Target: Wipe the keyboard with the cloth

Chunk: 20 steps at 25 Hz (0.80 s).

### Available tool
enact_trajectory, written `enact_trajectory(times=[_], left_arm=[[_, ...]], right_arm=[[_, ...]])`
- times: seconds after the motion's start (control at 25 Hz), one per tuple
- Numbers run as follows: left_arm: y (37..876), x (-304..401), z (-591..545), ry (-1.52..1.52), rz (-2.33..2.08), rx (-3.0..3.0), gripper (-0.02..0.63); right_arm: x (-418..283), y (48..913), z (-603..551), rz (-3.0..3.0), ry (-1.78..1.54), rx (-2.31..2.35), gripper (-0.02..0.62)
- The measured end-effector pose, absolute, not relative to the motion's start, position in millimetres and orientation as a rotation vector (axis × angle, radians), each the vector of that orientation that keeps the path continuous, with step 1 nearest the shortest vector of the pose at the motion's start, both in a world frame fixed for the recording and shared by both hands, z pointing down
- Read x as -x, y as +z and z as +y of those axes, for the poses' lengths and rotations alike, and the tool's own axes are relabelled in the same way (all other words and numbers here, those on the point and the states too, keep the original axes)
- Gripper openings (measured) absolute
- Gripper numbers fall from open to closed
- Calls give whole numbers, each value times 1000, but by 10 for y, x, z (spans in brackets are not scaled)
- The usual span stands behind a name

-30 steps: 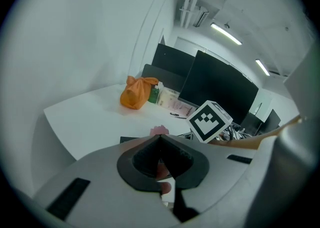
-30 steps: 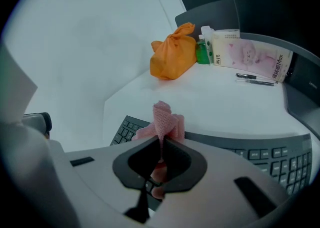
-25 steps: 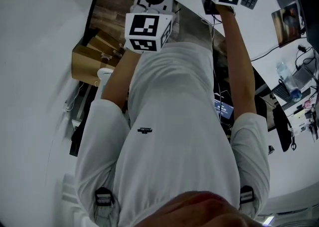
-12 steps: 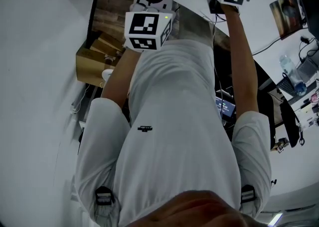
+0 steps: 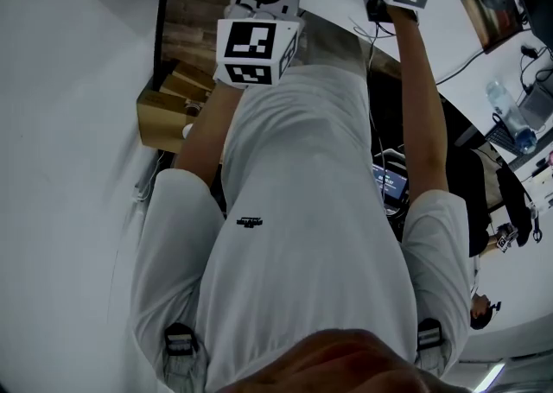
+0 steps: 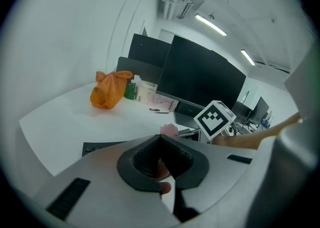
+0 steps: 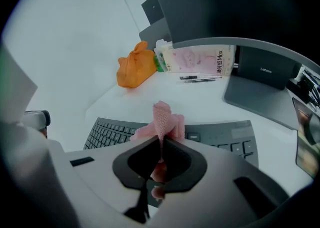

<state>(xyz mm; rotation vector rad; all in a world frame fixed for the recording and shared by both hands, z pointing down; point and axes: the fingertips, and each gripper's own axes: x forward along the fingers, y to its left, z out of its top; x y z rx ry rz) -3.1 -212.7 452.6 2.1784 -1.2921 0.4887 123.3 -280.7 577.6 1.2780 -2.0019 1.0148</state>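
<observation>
wall: white wall [image 6: 60,36] is rising behind the desk | furniture: white desk [image 6: 60,124] is carrying a large dark monitor [image 6: 202,79] | light: ceiling strip lights [image 6: 210,24] are glowing overhead | floor: wood-plank floor [image 5: 186,33] is showing below the desk edge, a cardboard box [image 5: 158,119] sitting there

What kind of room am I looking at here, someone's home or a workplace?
Most likely an office or lab workspace: a white desk carries a large dark monitor and a grey keyboard, more screens stand on desks behind, and strip lights run along the ceiling.
</observation>
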Motion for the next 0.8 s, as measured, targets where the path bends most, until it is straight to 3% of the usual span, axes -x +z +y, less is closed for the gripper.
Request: enact_trajectory(times=[0.8], left_arm=[[4513,-413,-2157,522,-1186,-2260,14]], right_arm=[[-2204,5789,-2735,-1877,1048,-1488,26]])
